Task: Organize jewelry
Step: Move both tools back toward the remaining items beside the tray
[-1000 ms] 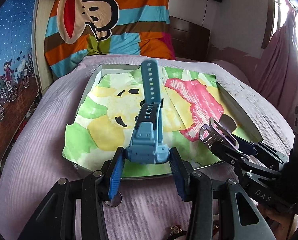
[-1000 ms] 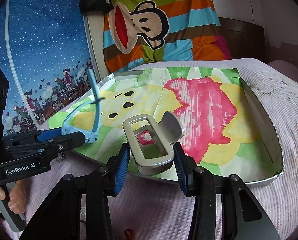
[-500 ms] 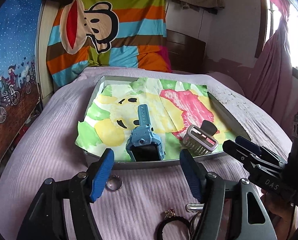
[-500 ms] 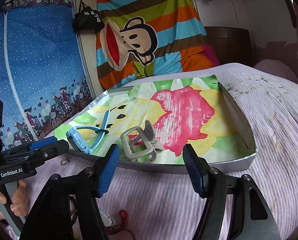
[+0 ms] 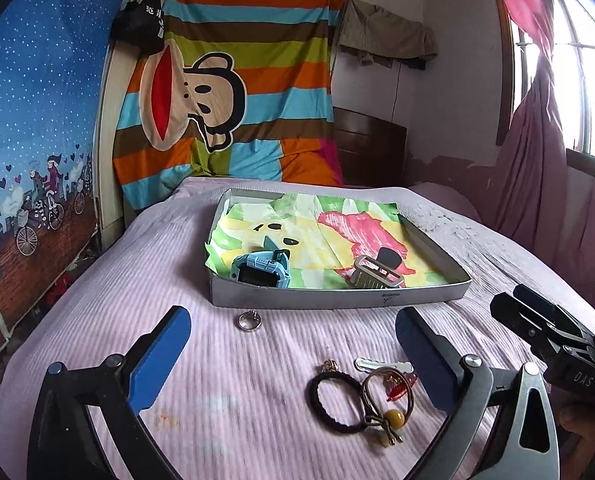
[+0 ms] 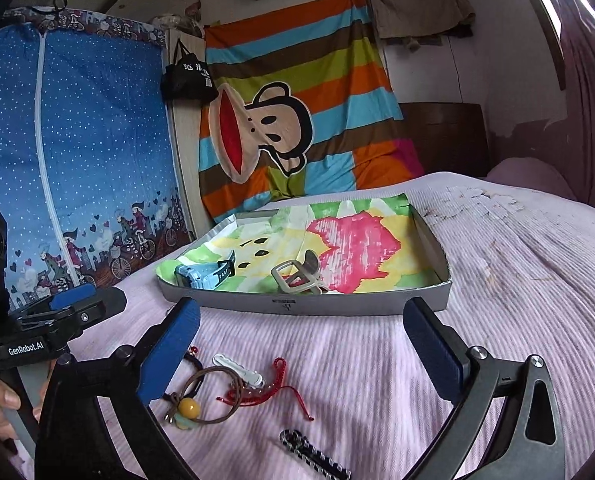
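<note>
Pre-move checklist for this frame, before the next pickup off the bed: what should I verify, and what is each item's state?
1. Left gripper open, holding nothing: ok.
2. Right gripper open, holding nothing: ok.
3. Watch inside tray: ok.
4. Claw clip inside tray: ok.
5. Ring on the bed, apart from other items, easy to grasp: ok.
6. Hair ties, key and red bracelet separated: not ok, they overlap.
</note>
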The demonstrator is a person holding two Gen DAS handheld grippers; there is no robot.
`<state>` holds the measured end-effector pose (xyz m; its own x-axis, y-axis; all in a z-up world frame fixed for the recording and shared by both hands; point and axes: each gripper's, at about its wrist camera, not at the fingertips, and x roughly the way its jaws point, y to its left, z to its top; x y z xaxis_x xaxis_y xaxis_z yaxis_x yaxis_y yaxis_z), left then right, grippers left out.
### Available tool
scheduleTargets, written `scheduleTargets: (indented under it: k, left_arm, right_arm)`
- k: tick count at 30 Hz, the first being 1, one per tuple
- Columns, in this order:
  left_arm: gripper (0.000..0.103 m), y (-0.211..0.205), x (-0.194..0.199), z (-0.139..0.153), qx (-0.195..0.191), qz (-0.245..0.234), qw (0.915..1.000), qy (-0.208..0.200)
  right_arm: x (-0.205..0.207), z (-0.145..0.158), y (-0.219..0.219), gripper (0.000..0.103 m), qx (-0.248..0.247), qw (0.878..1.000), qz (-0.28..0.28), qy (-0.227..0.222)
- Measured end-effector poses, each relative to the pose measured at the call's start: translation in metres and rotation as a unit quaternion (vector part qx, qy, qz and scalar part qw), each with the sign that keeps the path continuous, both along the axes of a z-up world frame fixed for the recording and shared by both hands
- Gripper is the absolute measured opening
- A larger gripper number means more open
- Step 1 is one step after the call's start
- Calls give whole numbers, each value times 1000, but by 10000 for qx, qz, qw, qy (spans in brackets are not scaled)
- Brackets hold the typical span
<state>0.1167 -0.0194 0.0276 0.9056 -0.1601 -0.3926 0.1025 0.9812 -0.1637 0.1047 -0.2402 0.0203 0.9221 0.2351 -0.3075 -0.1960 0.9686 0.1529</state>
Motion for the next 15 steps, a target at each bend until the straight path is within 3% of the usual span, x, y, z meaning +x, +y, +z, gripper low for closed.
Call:
scheduleTargets:
  k: [8,15]
  left_arm:
    - [103,5,-31,-3,-92,-117,9998,-165]
    - [103,-1,-41,-8,99,-247,9996,-107]
  right_arm:
    - [-33,-1,-7,101,-232,9997,-106,16]
    - [-46,-4,-13,101,-437,9988,-176,166]
